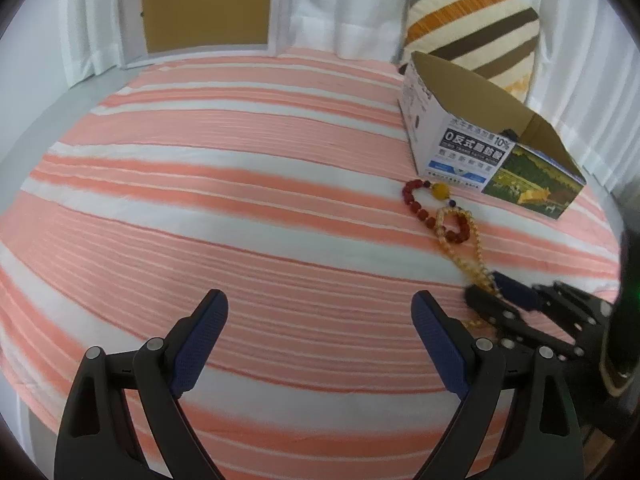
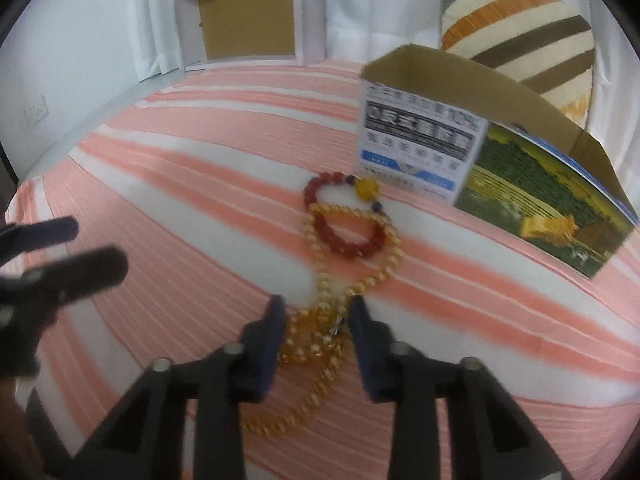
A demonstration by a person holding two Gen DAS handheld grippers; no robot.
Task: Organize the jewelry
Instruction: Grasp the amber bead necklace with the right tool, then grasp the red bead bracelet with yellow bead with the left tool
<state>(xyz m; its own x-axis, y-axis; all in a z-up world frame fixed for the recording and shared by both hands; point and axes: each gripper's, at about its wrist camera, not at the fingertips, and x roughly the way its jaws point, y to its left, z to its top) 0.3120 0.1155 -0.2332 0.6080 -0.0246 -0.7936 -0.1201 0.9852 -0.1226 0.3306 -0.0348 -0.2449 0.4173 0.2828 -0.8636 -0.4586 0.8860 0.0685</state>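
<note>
My left tongs (image 1: 320, 344) hung spread wide over bare striped bedspread (image 1: 240, 200). To their right, my right tongs (image 2: 316, 336) straddled the amber bead necklace (image 2: 320, 340), fingers parted, not pinching. Just ahead lay the red bead bracelet (image 2: 344, 224); beyond, right, stood the open cardboard box (image 2: 420, 148), contents hidden. Behind it leaned a striped cushion (image 2: 520, 24) against white curtains (image 1: 340, 8).
</note>
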